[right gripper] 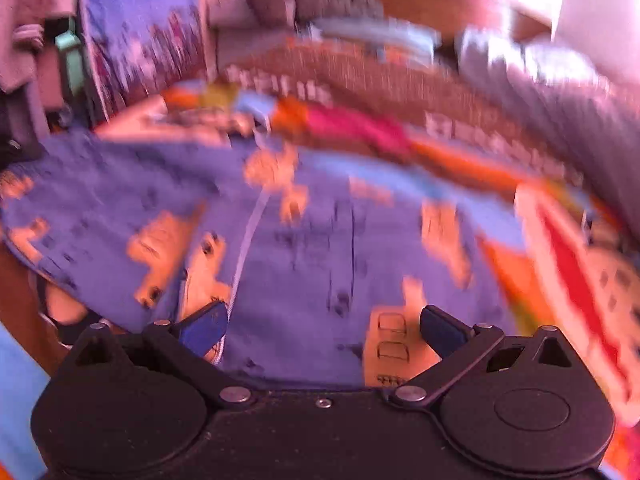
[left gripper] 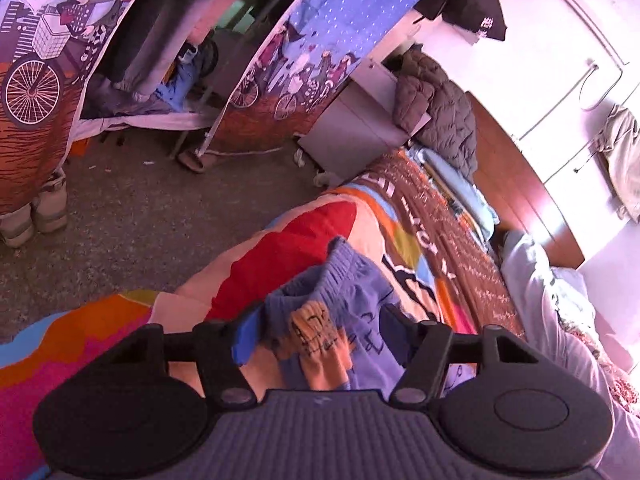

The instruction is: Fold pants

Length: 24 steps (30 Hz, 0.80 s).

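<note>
Purple pants with orange cartoon prints lie on a colourful bedspread. In the left wrist view their gathered elastic waistband bunches up between the fingers of my left gripper. The jaws stand apart around the cloth, and no pad visibly presses on it. The right wrist view is motion-blurred. There the pants spread flat and wide, with a white drawstring running down them. My right gripper hovers low over the cloth, open wide, with nothing pinched between its blue pads.
The bed's left edge drops to a speckled floor with shoes. A fabric wardrobe with bicycle prints stands beyond. A grey nightstand bears a puffer jacket. A pale quilt lies along the right, by the wooden headboard.
</note>
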Motion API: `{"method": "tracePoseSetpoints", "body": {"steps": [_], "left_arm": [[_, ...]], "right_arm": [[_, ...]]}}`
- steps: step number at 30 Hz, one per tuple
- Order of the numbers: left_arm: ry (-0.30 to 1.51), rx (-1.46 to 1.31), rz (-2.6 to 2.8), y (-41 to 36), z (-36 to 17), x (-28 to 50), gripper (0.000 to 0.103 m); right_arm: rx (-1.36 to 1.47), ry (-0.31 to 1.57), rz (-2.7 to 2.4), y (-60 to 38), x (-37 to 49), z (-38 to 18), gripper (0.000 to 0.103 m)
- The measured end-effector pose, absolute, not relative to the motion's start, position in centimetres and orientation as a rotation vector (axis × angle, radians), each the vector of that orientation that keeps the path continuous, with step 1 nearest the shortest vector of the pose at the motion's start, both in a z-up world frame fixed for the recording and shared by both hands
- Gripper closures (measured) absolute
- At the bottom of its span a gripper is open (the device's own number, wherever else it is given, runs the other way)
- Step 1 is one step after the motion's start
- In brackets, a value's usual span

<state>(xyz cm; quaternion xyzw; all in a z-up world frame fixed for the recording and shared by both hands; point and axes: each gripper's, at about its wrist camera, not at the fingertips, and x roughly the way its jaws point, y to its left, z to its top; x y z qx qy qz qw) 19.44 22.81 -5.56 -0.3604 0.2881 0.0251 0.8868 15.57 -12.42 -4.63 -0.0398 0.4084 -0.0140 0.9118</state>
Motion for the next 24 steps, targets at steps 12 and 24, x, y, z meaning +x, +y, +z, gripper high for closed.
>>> {"method": "tracePoseSetpoints", "body": {"steps": [12, 24], "left_arm": [[0.633, -0.697, 0.065, 22.0, -5.0, 19.7, 0.036], [0.644, -0.648, 0.061, 21.3, -4.7, 19.9, 0.027]], "right_arm": [[0.039, 0.88, -0.006, -14.0, 16.1, -4.8, 0.001], [0.04, 0.878, -0.007, -14.1, 16.1, -4.8, 0.001]]}}
